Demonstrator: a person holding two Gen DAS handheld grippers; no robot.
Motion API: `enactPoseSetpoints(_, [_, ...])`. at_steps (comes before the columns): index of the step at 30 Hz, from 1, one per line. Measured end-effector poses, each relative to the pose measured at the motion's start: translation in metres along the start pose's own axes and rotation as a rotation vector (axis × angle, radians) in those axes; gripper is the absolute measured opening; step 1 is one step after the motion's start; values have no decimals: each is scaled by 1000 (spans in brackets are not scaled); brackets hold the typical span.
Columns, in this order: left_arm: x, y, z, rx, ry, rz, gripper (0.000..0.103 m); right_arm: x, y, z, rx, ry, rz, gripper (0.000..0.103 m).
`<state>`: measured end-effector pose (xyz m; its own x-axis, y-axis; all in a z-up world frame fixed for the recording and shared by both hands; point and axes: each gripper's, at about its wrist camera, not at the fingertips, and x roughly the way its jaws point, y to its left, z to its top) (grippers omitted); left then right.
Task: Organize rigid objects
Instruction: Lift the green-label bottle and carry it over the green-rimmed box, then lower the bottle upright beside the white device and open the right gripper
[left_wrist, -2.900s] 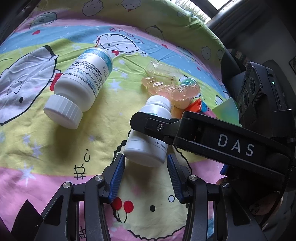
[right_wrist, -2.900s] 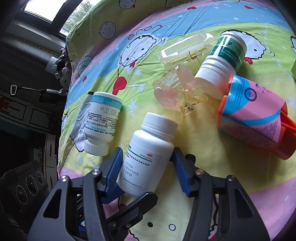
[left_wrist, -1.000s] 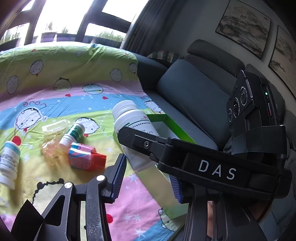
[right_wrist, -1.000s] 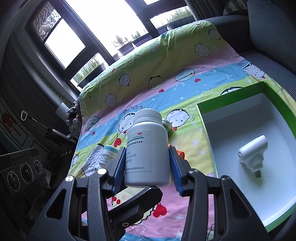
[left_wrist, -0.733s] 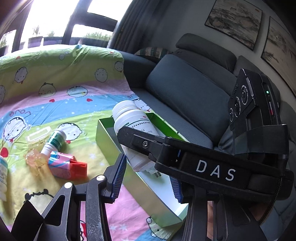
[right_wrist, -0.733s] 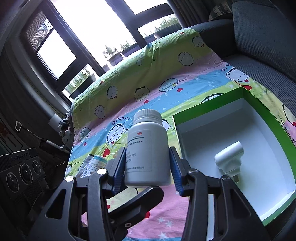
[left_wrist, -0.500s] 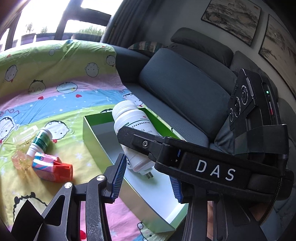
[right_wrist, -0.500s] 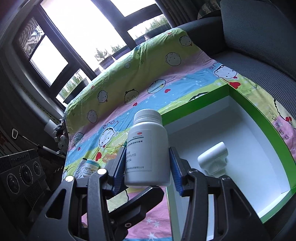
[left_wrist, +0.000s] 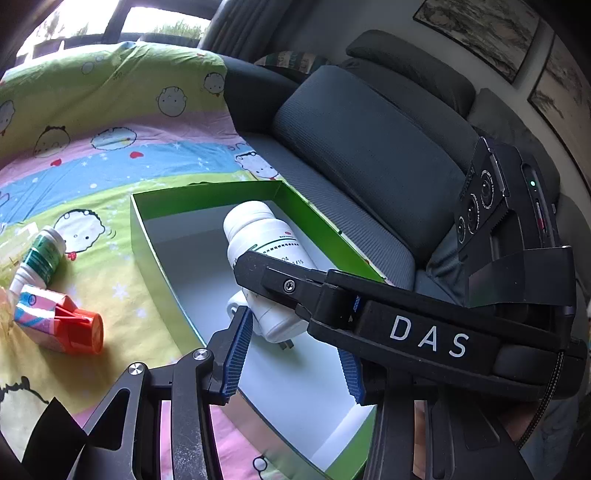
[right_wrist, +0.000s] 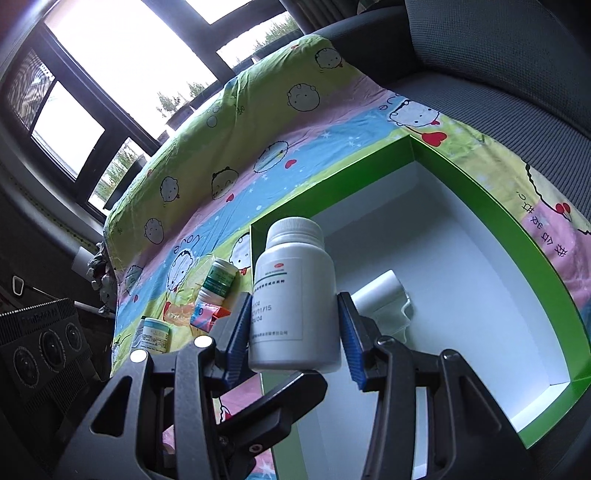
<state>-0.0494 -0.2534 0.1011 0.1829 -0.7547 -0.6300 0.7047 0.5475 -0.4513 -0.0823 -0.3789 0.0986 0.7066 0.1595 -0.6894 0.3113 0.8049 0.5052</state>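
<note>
Right gripper (right_wrist: 293, 341): pinches white bottle (right_wrist: 293, 299) upright over green box (right_wrist: 480, 192) near its left wall; white plug (right_wrist: 384, 295) lies inside. Left gripper (left_wrist: 295, 354): spread, holding nothing.

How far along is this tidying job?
Early on. Done: only a white plug adapter lies in the green box. In hand: the right gripper holds a white pill bottle over the box. Left: the green-label bottle, orange-capped pack and blue-label bottle on the blanket.
</note>
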Motion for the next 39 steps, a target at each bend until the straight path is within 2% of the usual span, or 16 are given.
enactPoseSetpoints(8, [12,1,-3,-15,32,2,45,11,-11,0,28,45,-54,46])
enactPoseSetpoints(21, [22,4,-3,-35,48,-14,45,10,-15,2,45,35,-95,46])
enactPoseSetpoints(32, [22,0,-3,-41,45,10,45,9,-17,3,54,36,-120,47])
enactPoseSetpoints(33, [21,1,-3,-43,42,7,45,9,-17,3,54,35,-123,48])
enactPoseSetpoints(35, [15,2,-4,-51,27,-5,45,7,-15,3,54,19,-126,61])
enactPoseSetpoints(39, [-1,2,-6,-36,1,14,46,2,-10,3,42,-9,-120,68])
